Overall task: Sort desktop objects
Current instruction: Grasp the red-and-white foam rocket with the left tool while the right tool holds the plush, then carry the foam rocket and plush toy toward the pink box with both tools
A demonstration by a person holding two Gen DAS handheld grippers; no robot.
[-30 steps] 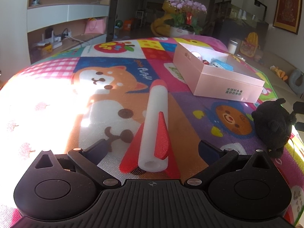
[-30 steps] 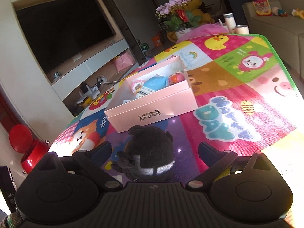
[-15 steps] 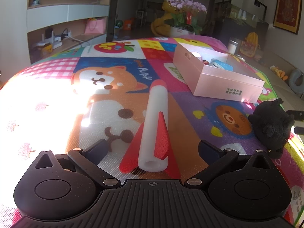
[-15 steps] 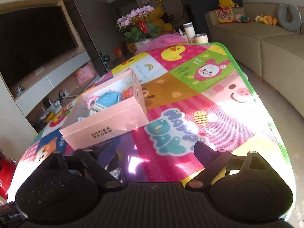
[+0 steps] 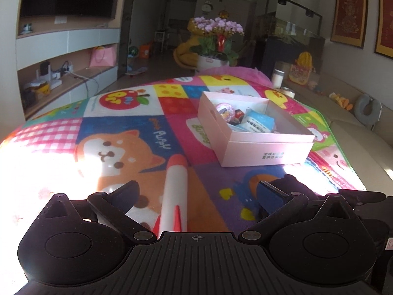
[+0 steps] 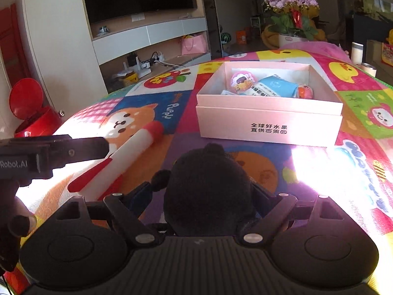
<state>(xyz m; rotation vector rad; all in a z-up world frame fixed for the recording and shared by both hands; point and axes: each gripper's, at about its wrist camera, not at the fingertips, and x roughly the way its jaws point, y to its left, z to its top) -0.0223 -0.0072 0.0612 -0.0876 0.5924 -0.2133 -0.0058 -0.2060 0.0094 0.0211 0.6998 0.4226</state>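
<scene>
- Black plush toy: sits on the play mat, right between the two fingers of my right gripper, in front of the pink box.
- Right gripper: jaws stand wide on either side of the plush. In the right wrist view the toy fills the gap, but the dark fur hides the pads, so I cannot tell whether they press on it.
- Pink box: open-topped, just beyond the plush on the mat, well clear of the right gripper's fingers. Inside it lie a round pink toy, a blue packet and an orange item.
- Foam rocket: white tube with red nose and red fins, lying flat on the mat, nose pointing away from me.
- Left gripper: jaws spread wide, held above the mat. The rocket's tail end lies in the gap between the fingers; neither pad touches it.
- From the right wrist view, the left gripper reaches in from the left edge, over the tail half of the rocket.
- From the left wrist view, a dark fuzzy shape shows just behind the left gripper's right finger, probably the plush; too hidden to be sure.
- Strong sunlight washes out the near left part of the mat.
</scene>
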